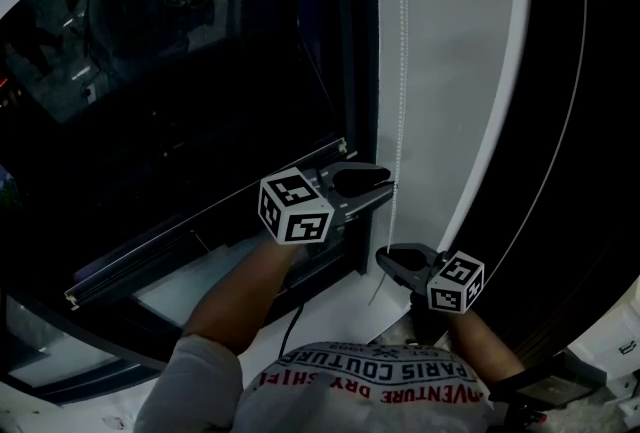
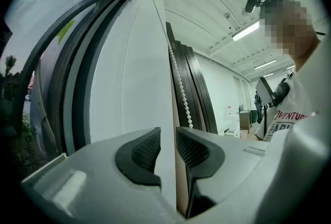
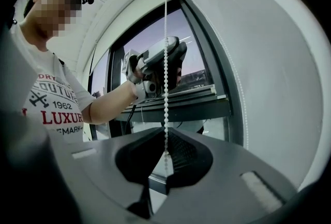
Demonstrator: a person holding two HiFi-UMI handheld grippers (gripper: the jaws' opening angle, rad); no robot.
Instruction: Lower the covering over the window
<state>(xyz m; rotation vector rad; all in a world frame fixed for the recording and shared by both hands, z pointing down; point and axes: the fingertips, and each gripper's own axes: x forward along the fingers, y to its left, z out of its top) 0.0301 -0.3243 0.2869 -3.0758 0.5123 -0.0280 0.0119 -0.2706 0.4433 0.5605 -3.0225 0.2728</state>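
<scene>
my right gripper (image 3: 164,140) is clenched on the bead chain (image 3: 165,52) at the window's right edge. my left gripper (image 2: 168,137) hangs released beside it. no covering shows over the glass (image 1: 180,71), so i judge the lowering barely begun.

The bead chain (image 3: 165,62) runs between the right gripper's (image 3: 164,153) jaws. The left gripper (image 1: 388,181) sits higher, the chain just past its tips and the window (image 1: 150,71) to its left.
</scene>
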